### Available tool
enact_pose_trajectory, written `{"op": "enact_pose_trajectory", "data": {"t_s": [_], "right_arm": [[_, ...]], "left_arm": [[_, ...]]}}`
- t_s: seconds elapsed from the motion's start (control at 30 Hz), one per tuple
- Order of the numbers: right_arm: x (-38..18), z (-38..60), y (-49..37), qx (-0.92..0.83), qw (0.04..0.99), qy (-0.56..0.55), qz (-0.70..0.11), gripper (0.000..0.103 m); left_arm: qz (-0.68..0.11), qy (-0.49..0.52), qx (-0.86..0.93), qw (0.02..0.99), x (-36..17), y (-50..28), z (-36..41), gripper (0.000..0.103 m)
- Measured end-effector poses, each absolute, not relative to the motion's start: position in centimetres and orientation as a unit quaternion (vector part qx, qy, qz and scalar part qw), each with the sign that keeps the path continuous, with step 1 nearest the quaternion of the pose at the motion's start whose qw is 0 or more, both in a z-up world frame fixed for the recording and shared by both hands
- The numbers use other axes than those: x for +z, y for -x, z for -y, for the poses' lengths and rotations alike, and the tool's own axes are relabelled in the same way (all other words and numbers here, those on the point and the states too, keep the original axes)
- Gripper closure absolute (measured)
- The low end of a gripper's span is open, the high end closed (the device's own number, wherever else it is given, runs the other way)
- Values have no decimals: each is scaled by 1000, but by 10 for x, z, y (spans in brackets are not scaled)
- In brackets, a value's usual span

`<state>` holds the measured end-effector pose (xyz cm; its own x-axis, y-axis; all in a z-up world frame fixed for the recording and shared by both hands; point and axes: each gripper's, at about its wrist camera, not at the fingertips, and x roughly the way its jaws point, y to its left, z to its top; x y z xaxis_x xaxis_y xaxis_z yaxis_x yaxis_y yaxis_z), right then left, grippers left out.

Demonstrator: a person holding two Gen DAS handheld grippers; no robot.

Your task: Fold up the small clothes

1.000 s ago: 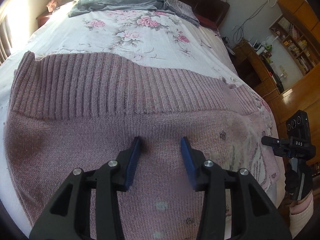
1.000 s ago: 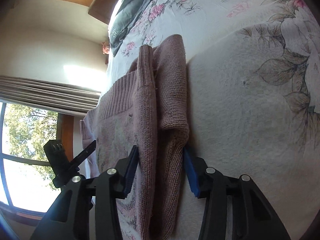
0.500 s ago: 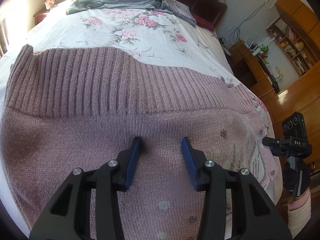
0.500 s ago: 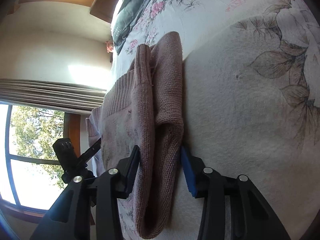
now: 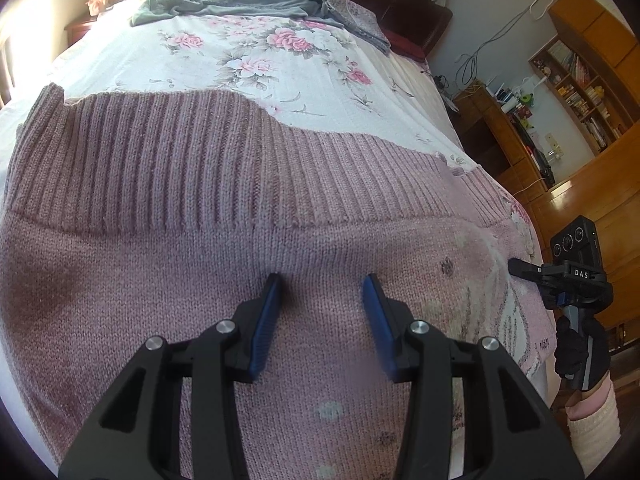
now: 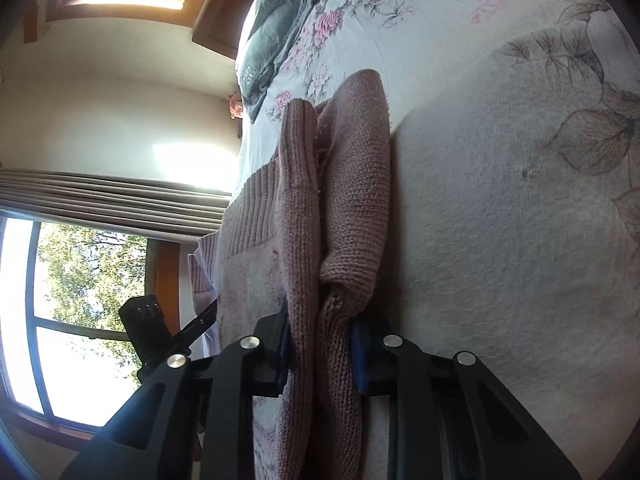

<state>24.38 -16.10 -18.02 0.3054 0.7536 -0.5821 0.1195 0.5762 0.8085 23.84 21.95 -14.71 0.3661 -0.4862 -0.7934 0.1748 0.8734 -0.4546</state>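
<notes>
My right tongs (image 6: 320, 344) are clamped on a thick bunched fold of the pink knit sweater (image 5: 280, 208) lying on the bed (image 5: 280, 64), my left tongs (image 5: 320, 300) hover apart over its body, so a lift risks layers slipping and the fold collapsing.

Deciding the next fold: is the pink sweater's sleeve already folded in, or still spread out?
Partly folded. In the right wrist view the sleeve lies doubled along the pink sweater; the right gripper is shut on that edge. Left gripper is open above the body.
</notes>
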Motion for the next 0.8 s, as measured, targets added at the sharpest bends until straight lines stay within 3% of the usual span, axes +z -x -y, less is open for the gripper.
{"op": "enact_pose_trajectory", "data": {"t_s": [0.23,0.37,0.6,0.8], "right_arm": [[-164,156,-245,213,705,-409,-539,85],[-124,136,-253,219,722,-393,-526,87],[-37,31,-274,283,760,-255,-526,88],[-31,-75,-276,328,751,-134,-558,88]], "left_arm": [[-526,159,-212,808,-149,-240,-224,60],[-535,188,-207,797,-143,-240,-237,62],[-510,265,-211,791,-126,-218,-291,64],[-481,347,-216,776,-123,-204,-337,64]]}}
